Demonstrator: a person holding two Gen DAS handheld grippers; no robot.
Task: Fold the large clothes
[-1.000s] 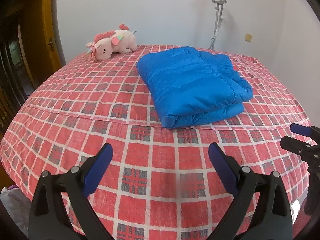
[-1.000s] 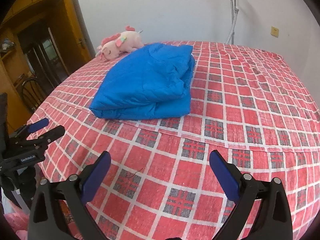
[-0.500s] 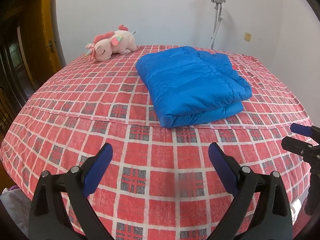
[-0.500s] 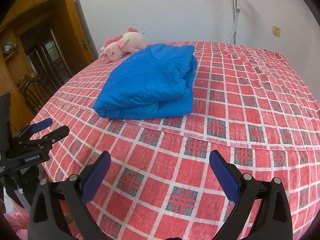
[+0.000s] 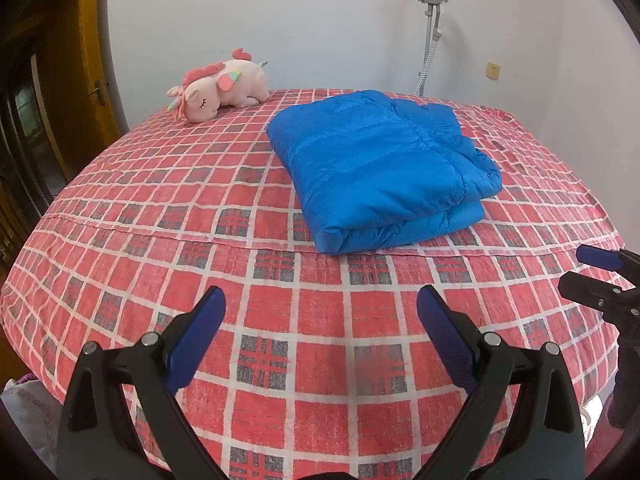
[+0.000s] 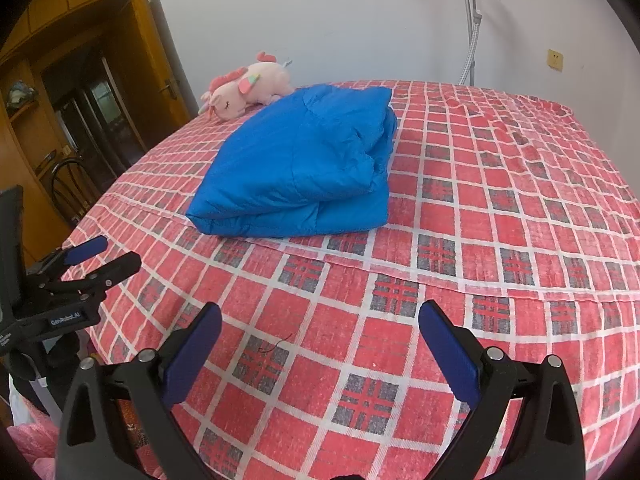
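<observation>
The folded blue jacket lies well beyond both empty, wide-spread grippers, left gripper and right gripper; neither is clearly nearer.

The folded jacket lies on the bed, near its middle. Behind it to the left, a plush unicorn rests by the wall. A stand rises behind the bed; the door is left.

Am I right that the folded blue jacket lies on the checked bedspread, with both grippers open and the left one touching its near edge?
Not quite: the left gripper is apart from the folded blue jacket, with bare checked bedspread between them, as the left wrist view shows. The right gripper is open too.
</observation>
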